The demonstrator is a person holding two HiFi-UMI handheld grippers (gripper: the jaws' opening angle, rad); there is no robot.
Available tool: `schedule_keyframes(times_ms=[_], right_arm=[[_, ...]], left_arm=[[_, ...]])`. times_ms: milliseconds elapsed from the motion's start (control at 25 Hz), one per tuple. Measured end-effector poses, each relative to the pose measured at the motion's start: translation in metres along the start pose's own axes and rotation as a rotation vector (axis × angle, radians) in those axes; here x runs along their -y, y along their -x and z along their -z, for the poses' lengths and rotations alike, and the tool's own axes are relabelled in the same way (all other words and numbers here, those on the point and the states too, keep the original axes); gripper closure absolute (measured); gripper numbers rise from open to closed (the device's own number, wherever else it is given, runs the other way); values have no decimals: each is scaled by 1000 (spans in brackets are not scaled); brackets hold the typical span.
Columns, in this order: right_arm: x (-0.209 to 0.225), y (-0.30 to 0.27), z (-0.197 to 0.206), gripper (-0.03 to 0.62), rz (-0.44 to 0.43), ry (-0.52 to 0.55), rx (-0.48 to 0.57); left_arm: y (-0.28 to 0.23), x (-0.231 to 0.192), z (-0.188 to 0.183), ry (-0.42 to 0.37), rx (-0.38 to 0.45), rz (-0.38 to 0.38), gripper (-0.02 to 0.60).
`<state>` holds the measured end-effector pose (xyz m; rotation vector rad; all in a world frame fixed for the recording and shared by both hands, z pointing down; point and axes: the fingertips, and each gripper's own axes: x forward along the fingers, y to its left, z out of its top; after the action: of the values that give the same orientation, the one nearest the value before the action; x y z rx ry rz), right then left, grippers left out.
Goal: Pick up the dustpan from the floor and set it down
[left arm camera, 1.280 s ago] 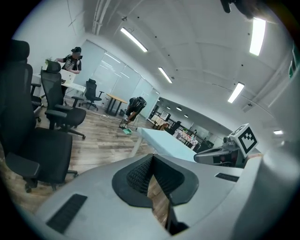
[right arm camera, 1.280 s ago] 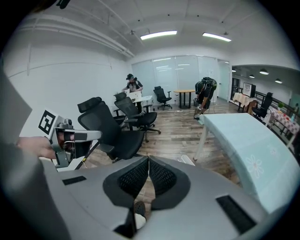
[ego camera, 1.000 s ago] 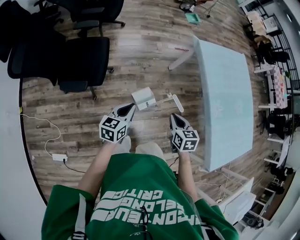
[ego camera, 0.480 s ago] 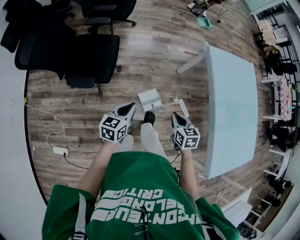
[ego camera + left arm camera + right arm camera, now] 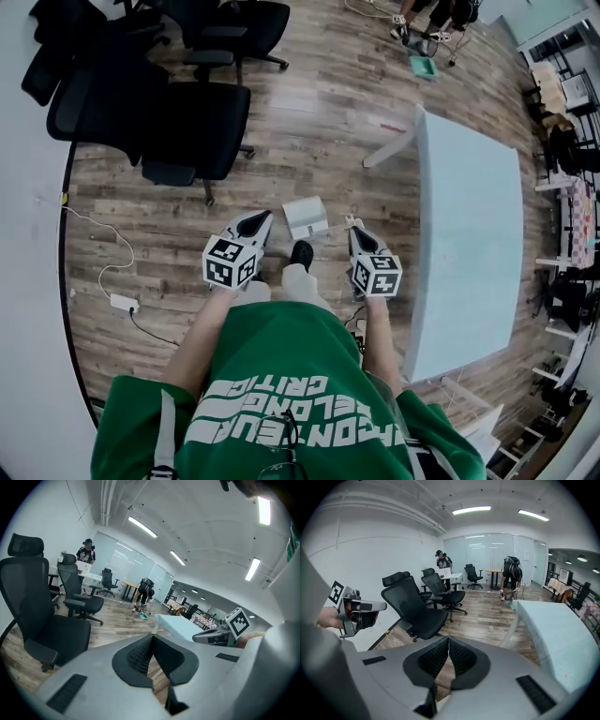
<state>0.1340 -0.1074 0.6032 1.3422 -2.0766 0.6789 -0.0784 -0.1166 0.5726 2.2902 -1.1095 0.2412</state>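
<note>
The white dustpan (image 5: 306,217) lies on the wooden floor just ahead of the person, between the two grippers. Its thin handle (image 5: 348,223) runs right toward the tip of my right gripper (image 5: 356,229). My left gripper (image 5: 260,218) hovers just left of the pan. In the left gripper view my left gripper (image 5: 152,636) has its pads pressed together with nothing between them. The right gripper view shows my right gripper (image 5: 448,640) shut and empty too. The dustpan does not show in either gripper view.
A pale blue table (image 5: 469,234) stands to the right, with a white leg (image 5: 389,148) at its far corner. Black office chairs (image 5: 192,127) stand at the far left. A cable and power strip (image 5: 122,302) lie at the left. The person's black shoe (image 5: 301,253) is just behind the dustpan.
The person has stepped forward, and a black shoe now shows. Both grippers are closer to the dustpan. The right gripper has come forward and down to the handle's end.
</note>
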Motion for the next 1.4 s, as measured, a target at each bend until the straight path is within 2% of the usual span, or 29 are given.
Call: schedule_keyframes(times_ms=[320, 560, 600, 680, 840, 1160, 1400], right_arm=[[40, -9, 26, 585, -19, -5, -79], [72, -19, 36, 580, 29, -7, -94], [75, -23, 38, 561, 24, -5, -104], [79, -31, 44, 449, 6, 8, -135], [87, -50, 60, 401, -13, 42, -201], [102, -89, 96, 378, -30, 72, -333], [109, -120, 105, 376, -37, 110, -437]], left_arm=[[-28, 15, 6, 15, -20, -17, 580], [-42, 26, 10, 8, -50, -15, 580], [-44, 28, 10, 6, -56, -16, 580], [-47, 30, 11, 4, -65, -17, 580], [-54, 34, 10, -4, -77, -21, 580], [-60, 41, 12, -9, -95, -40, 580], [-64, 43, 13, 2, -99, -70, 580]])
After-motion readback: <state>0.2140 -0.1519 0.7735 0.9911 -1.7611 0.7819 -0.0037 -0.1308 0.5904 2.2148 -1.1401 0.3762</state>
